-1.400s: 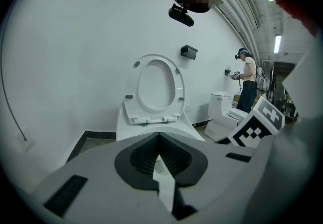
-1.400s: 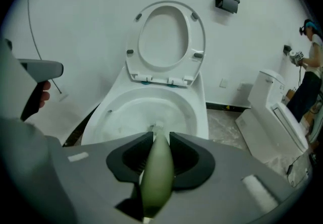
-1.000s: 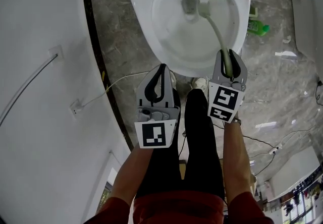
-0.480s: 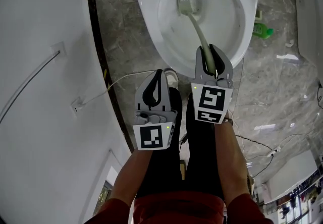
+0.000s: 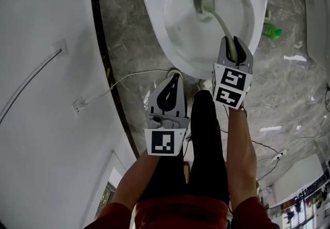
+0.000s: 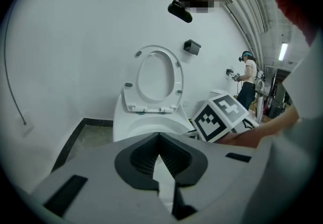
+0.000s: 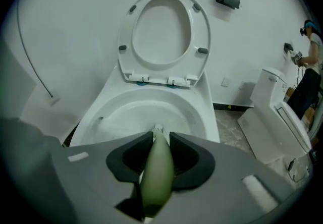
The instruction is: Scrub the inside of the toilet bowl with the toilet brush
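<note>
The right gripper (image 5: 234, 50) is clamped on the handle of the toilet brush (image 5: 219, 19), reaching its head deep into the toilet bowl (image 5: 157, 27) for scrubbing, while the left gripper (image 5: 170, 91), jaws together and empty, hangs clear.

Overhead head view, two low views share toilet (image 5: 152, 2).

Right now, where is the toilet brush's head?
In the head view, the brush head sits inside the toilet bowl toward its back, ahead of the right gripper gripping its handle.
</note>
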Demonstrator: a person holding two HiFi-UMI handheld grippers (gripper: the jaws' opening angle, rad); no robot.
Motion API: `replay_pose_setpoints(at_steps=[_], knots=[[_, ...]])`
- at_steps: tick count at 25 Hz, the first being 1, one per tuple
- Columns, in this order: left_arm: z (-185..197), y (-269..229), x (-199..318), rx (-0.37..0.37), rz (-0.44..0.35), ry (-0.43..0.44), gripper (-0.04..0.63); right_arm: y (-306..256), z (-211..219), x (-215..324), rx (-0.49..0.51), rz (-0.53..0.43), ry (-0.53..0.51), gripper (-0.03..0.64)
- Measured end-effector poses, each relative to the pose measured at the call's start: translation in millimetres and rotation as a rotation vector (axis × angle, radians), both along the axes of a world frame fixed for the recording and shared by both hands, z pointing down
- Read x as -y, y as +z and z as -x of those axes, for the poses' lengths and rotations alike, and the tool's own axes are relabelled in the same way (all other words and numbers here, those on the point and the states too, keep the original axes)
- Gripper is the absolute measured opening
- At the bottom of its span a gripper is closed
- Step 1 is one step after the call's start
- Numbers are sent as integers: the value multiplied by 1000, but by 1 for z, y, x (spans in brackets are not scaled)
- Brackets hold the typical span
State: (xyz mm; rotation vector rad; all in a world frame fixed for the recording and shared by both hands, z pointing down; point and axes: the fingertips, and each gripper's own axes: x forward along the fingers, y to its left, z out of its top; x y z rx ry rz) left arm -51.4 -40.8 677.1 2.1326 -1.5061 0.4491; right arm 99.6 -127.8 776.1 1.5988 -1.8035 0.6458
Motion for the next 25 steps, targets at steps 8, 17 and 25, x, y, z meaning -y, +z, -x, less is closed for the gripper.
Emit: replay_pose_setpoints(at_steps=[8, 17, 25], knots=[[-1, 2, 13, 9, -4, 0, 5, -50, -27, -18, -34, -68, 24, 113], [10, -1, 26, 9, -19, -35, 5, 0, 4, 7, -17, -6, -37, 114], [9, 4, 14, 12, 2, -32, 5, -46, 50, 7, 53, -75, -171, 114]])
